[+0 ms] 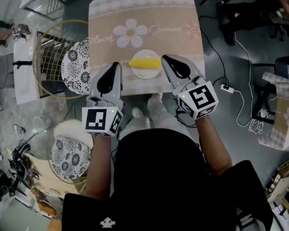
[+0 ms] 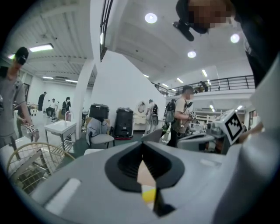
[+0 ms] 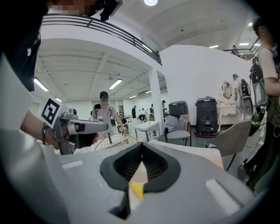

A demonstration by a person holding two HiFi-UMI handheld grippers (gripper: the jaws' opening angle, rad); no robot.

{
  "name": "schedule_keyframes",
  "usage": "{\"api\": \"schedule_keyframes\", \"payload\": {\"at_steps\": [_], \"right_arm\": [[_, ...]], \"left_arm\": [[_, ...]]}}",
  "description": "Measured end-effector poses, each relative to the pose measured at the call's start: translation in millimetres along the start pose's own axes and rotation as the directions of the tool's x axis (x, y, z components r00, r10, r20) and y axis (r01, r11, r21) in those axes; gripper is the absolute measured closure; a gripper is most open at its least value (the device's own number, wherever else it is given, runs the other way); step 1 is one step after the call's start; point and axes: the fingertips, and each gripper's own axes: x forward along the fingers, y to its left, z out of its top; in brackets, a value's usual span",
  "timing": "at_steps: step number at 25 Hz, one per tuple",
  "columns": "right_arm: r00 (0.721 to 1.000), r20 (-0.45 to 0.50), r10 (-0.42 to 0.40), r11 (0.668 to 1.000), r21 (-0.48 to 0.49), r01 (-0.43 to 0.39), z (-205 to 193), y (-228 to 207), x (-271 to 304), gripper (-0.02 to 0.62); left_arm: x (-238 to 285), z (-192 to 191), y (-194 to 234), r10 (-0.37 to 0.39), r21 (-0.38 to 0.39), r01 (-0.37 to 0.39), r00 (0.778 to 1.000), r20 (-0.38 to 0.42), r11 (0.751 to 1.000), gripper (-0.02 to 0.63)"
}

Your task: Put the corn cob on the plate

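**A:** Status of the task?

**B:** By my judgement, complete. The corn cob point(image 1: 144, 63) lies across the plate point(image 1: 147, 74) at the counter's point(image 1: 143, 20) near edge. Nothing else is in the plate.

**A:** And the fingers?

**B:** Left gripper point(image 1: 115, 66) is at the plate's 9 o'clock, right gripper point(image 1: 165, 59) at 3 o'clock. Both sets of fingers are pressed together and hold nothing.

**A:** Other containers?

**B:** A patterned plate point(image 1: 75, 68) further out at 9 o'clock, apparently bare.
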Motion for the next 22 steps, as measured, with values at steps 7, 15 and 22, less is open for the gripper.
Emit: {"api": "schedule_keyframes", "payload": {"at_steps": [7,15,22], "right_arm": [[0.998,0.052,-0.035,0.998,-0.041,0.037,28,38,-15,0.592],[0.994,0.096,-0.048,0.994,-0.092,0.056,48,86,-32,0.592],[0.988,0.140,-0.069,0.989,-0.121,0.086,68,122,-58,0.592]], "left_arm": [[-37,10,-5,-0.040,0.049,0.038,0.998,0.040,0.998,0.597],[-78,24,-9,-0.073,0.092,0.066,0.995,0.070,0.994,0.597],[-117,43,-26,-0.109,0.131,0.092,0.986,0.124,0.987,0.597]]}}
